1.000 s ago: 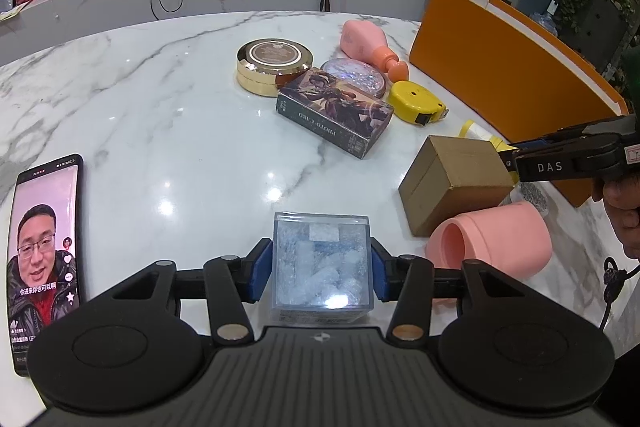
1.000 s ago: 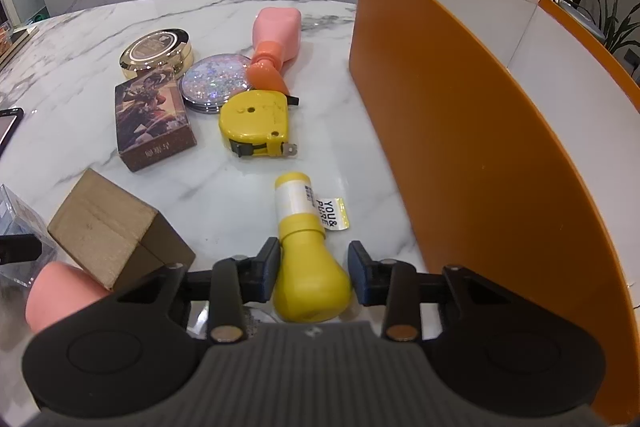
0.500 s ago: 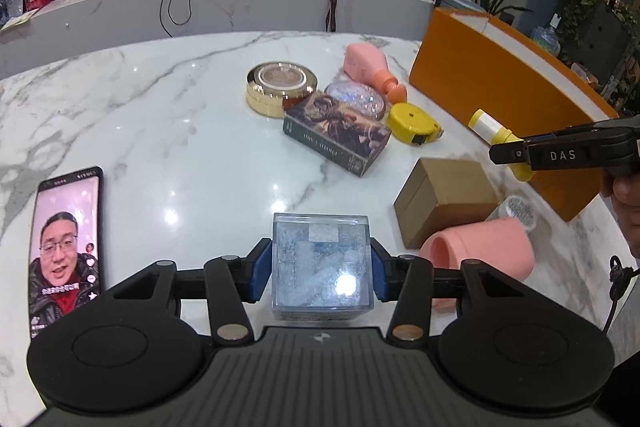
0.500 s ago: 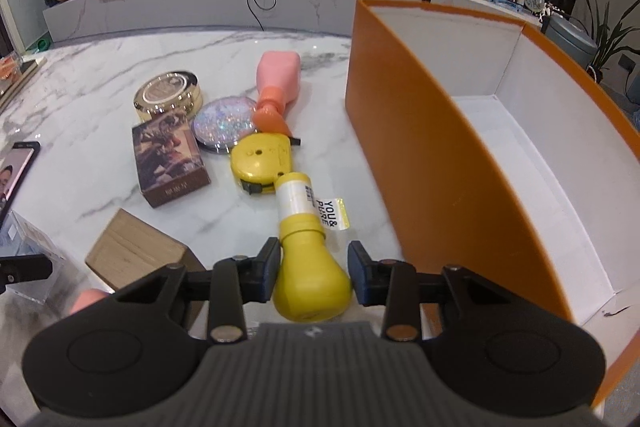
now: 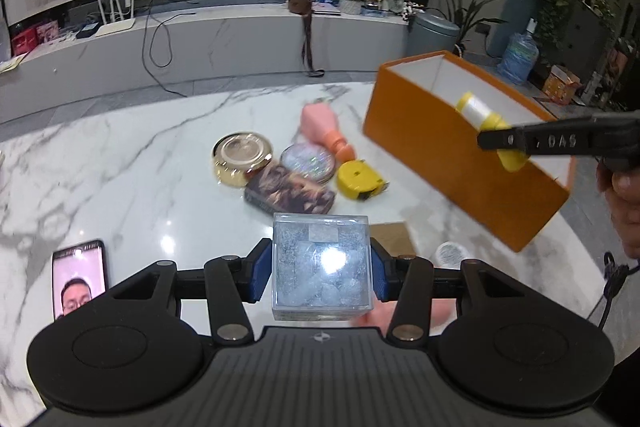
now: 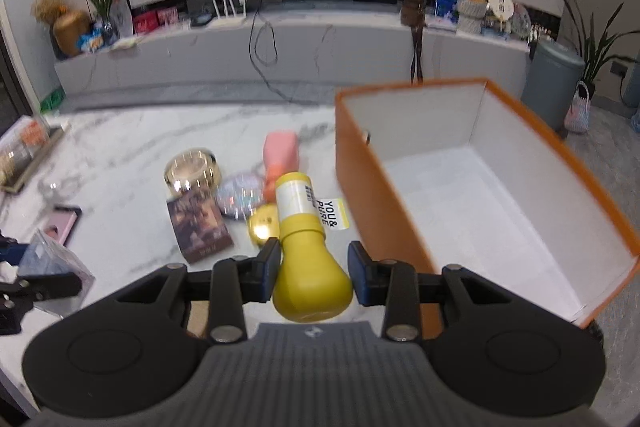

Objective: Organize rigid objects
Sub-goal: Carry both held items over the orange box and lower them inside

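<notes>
Left gripper (image 5: 321,273) clamps the clear cube (image 5: 321,267); right gripper (image 6: 313,271) clamps the yellow bottle (image 6: 308,255) beside the orange box (image 6: 384,195).

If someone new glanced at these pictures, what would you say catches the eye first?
Probably the big orange box, open and white inside, at the right of the marble table. Next, the two held things: a yellow bottle in the right gripper and a clear plastic cube in the left gripper.

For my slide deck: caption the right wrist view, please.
Right hand-held gripper holds yellow bottle beside the open orange box.
</notes>
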The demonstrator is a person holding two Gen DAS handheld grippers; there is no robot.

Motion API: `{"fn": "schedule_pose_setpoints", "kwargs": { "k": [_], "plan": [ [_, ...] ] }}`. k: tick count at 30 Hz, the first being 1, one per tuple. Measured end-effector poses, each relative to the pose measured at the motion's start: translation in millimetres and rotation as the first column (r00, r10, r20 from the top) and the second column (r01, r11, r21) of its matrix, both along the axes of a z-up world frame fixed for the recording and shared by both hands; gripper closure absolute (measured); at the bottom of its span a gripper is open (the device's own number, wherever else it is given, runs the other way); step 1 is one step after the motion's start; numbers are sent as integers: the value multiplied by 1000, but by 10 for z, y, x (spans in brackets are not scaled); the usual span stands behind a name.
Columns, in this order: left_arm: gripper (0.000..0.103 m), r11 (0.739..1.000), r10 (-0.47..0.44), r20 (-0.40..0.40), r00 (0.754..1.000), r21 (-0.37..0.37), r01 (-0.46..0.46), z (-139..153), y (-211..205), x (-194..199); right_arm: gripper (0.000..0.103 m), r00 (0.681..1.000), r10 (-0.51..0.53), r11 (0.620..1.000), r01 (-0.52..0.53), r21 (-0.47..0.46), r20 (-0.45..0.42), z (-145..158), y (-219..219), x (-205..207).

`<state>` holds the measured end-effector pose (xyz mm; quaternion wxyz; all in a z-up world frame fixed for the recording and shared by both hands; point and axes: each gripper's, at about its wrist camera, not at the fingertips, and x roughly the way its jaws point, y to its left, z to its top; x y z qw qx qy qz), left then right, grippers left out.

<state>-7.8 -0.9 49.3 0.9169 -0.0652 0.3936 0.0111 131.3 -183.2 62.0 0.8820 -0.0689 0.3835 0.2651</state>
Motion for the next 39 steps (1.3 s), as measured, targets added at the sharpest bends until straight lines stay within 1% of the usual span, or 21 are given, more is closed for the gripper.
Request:
{"fn": "schedule_pose_setpoints", "kwargs": {
  "k": [2,5,9,12,18,22,27,33,36,39],
  "plan": [
    [48,1000,-3,9,1000,2,3,127,-85,78,67,999,-9,1000,9,18,31,170,-79,13],
    [48,1000,-15,46,999,-9,16,338,-263,215,67,998,-25,999,23,40,58,384,-212,105],
    [48,999,-44,79,996,-19,45,521,-569,430,67,998,-51,995,48,87,29,559,-408,321],
    [48,997,-63,82,995,-38,66,554,-765,588,67,996,-84,991,82,110,18,600,-535,473],
    [48,992,-126,54,991,-19,127,475,-1169,961,67,992,-128,985,129,112,-11,508,-836,698],
    [48,986,-163,36,986,-10,164,401,-1381,1217,67,988,-153,985,154,78,-19,409,-1021,803],
    [48,983,-181,27,983,-22,182,345,-1521,1498,67,986,-163,985,164,45,-31,269,-1240,881],
    [48,976,-212,31,977,-42,214,324,-1702,1737,67,980,-189,982,190,14,-54,109,-1484,963],
    [48,969,-247,25,969,-25,248,317,-1771,1831,67,978,-200,980,201,14,-59,82,-1555,1003],
    [48,957,-291,2,957,0,291,279,-1837,1973,67,978,-200,980,201,15,-59,77,-1576,1009]
  ]
}}
